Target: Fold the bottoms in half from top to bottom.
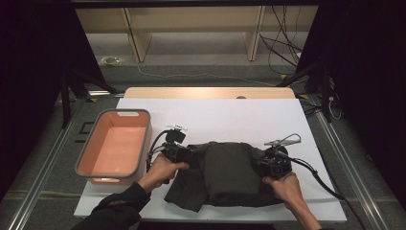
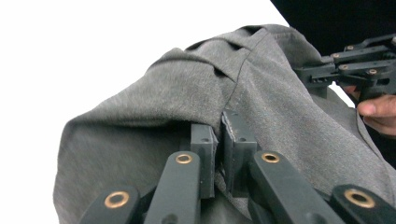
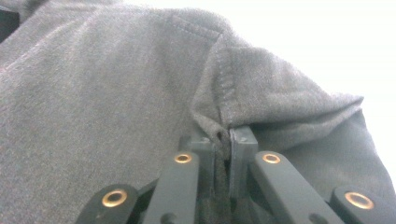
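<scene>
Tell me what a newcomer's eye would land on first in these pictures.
First, the dark grey garment lying crumpled near the front edge of the white table. The left gripper and the right gripper each pinch a fold of it, one at either end. To its left stands an empty orange bin.
</scene>
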Demonstrator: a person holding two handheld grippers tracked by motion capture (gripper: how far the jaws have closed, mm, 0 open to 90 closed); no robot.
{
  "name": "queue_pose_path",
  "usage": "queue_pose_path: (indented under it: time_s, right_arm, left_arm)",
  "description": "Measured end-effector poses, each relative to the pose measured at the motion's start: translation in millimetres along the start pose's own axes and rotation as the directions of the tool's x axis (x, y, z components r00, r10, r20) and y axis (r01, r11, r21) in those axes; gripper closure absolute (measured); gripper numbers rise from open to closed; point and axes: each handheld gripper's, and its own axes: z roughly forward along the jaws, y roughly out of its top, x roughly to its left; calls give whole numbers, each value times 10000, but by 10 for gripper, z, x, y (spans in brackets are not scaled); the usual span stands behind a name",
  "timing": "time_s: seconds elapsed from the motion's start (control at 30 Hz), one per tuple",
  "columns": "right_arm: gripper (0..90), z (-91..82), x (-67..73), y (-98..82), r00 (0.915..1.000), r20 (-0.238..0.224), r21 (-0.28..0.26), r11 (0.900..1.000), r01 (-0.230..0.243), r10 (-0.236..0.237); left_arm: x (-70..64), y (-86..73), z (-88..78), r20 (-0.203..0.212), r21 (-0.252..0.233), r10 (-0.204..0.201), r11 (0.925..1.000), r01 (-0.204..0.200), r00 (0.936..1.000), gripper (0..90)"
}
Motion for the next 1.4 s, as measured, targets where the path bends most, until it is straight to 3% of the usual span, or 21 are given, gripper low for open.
queue_pose_path:
  time_s: [0.13,0.27,0.47,0.6,0.67,0.77,0.87,1.0,1.03,1.13,1.23,1.4]
  right_arm:
    - [846,49,-12,17,9999,122,53,10000,23,-24]
    - [825,55,16,-39,9998,124,359,9992,148,-152]
    - [814,-12,73,-151,9978,445,832,9955,455,-493]
    - [741,-49,101,-202,9939,790,1144,9912,672,-765]
    - [672,-107,99,-188,9951,681,978,9931,650,-719]
    - [561,-237,34,-110,9938,986,361,9982,474,-507]
    - [536,-332,20,-33,9921,1117,-205,9980,593,-566]
    - [673,-370,73,74,9908,1058,-802,9924,933,-846]
    - [709,-351,85,90,9898,1081,-816,9915,1014,-924]
    - [818,-218,112,96,9866,1172,-432,9920,1190,-1133]
    - [864,-98,116,80,9814,1392,-15,9910,1337,-1322]
    - [887,44,83,50,9752,1703,499,9896,1349,-1416]
  left_arm:
    - [65,-28,72,-160,220,275,9994,-272,9995,839]
    - [118,-68,83,-199,545,309,9981,-298,9993,839]
    - [84,-135,85,-343,889,626,9943,-593,9974,839]
    - [49,-152,77,-375,949,766,9928,-727,9964,829]
    - [43,-148,72,-399,984,733,9927,-691,9965,819]
    - [31,-146,70,-469,1091,644,9923,-590,9968,748]
    - [-41,-133,18,-898,1161,799,9908,-693,9927,639]
    - [-98,-92,-116,-1230,707,827,9947,-744,9890,560]
    - [-106,-76,-148,-1177,401,753,9967,-710,9902,582]
    - [-126,-51,-155,-760,149,751,9971,-742,9943,729]
    - [-143,-57,-66,-261,240,559,9982,-552,9981,821]
    - [-79,-105,146,-569,714,637,9957,-596,9963,888]
